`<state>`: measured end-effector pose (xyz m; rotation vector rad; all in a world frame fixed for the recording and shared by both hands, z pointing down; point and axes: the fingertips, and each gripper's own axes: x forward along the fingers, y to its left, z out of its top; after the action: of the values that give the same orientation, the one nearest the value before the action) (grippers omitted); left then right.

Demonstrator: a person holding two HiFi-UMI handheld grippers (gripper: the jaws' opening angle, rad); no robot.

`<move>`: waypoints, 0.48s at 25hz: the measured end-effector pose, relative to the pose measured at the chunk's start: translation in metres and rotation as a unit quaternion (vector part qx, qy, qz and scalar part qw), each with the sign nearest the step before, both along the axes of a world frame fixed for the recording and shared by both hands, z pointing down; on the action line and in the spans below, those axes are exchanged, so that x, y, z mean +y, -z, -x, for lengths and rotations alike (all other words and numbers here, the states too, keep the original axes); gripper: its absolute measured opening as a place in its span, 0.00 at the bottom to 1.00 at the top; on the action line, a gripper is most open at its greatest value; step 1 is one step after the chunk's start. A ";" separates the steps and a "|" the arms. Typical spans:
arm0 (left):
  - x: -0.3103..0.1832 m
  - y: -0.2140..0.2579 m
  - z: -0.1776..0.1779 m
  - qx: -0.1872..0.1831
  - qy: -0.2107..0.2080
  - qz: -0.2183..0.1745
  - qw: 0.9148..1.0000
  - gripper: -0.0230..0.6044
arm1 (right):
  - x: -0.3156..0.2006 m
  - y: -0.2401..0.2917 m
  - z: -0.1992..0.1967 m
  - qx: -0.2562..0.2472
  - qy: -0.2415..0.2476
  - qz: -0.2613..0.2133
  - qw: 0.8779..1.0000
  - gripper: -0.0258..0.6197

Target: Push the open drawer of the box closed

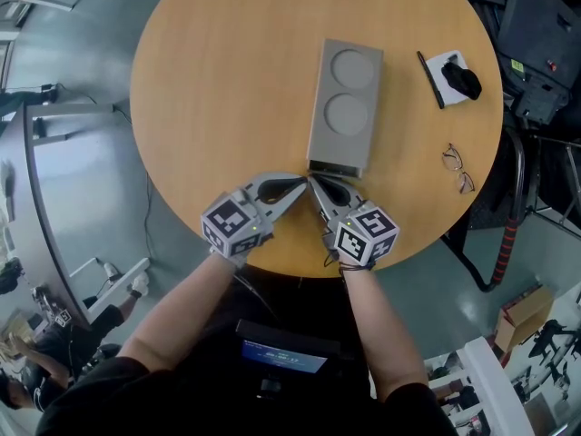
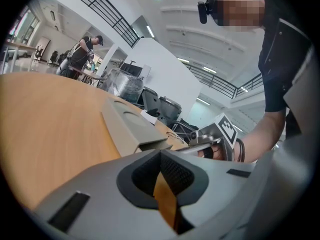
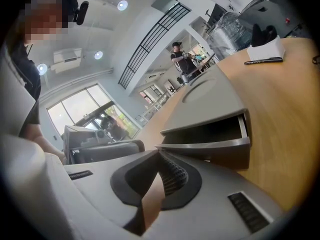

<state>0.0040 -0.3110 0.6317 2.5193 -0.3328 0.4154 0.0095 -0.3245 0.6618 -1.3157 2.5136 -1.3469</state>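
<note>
Grey box [image 1: 345, 98] with two round recesses in its top lies on the round wooden surface [image 1: 218, 80], long axis running away from the person. Drawer [image 1: 337, 168] sits in the box's near end, pulled out a little; the right gripper view shows a dark gap above the drawer front, so it is not closed.

Left gripper [image 1: 298, 186] is just in front of the box's near end, toward its left corner. Jaws are together at the tips with nothing between them; only the wood of the surface shows through the gap behind the tips.

Right gripper [image 1: 318, 191] is right beside it at the same corner of the box, tip pointing at the left end of the drawer front. Jaws are likewise pressed together at the tips and empty. The tip is just beside the drawer front; can't tell if it touches. In the head view the two gripper tips nearly meet, forming a V that points at the box. Both are hand-held, forearms coming in from the near edge of the surface.

Right of the box's far end: a black pen [image 1: 429, 80] beside a white pad [image 1: 448, 65] with a small black item [image 1: 464, 81] on it. Right of the box's near end, near the surface rim: a pair of glasses [image 1: 458, 169].
</note>
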 end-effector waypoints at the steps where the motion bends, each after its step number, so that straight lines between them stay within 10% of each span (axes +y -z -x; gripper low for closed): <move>1: -0.002 0.000 0.000 0.000 0.000 0.000 1.000 0.08 | -0.003 0.000 0.000 0.001 -0.001 0.000 1.000 0.05; 12: -0.017 0.008 0.010 0.002 0.005 -0.004 1.000 0.08 | -0.026 0.001 -0.003 0.015 0.003 -0.003 1.000 0.05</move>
<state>-0.0064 -0.3276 0.6237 2.5245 -0.3469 0.4052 0.0125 -0.3504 0.6609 -1.3389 2.5407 -1.3301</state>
